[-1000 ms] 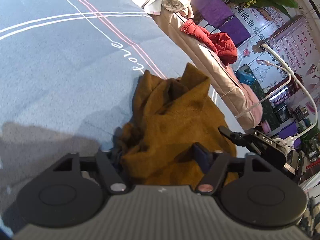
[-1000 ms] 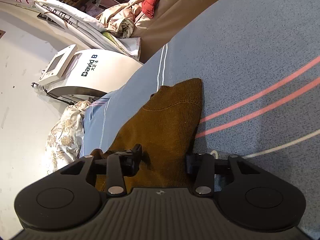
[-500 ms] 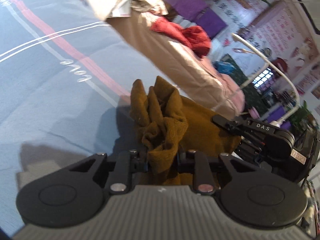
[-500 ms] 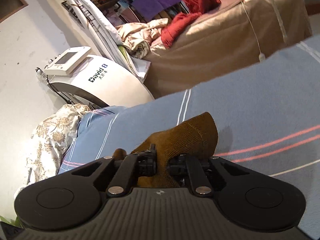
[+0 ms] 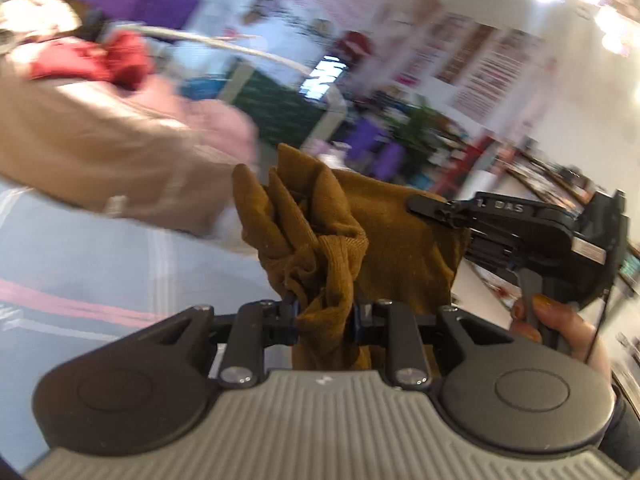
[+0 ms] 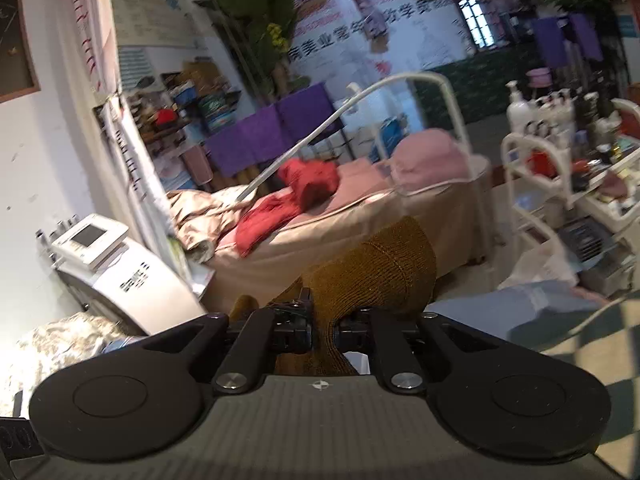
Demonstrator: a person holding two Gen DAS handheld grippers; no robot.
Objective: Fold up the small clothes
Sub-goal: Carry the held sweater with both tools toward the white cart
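A mustard-brown knit garment [image 5: 376, 232] hangs lifted between both grippers, above the blue-grey bed sheet [image 5: 100, 264]. My left gripper [image 5: 325, 316] is shut on a bunched fold of it. In the left wrist view the right gripper [image 5: 430, 206] holds the garment's far edge, with the person's hand on its handle. In the right wrist view my right gripper [image 6: 323, 326] is shut on the garment's ribbed edge [image 6: 380, 276], which stands up in front of the jaws. The garment's lower part is hidden behind the gripper bodies.
A beige-covered treatment bed [image 6: 360, 232] with red clothes [image 6: 292, 196] stands beyond. A white machine [image 6: 132, 272] is at left, a white trolley [image 6: 560, 176] with bottles at right. A floral cloth [image 6: 60, 344] lies at lower left.
Both grippers closed on the garment and raised it off the sheet. Both views have tilted up, from the bed surface toward the room.
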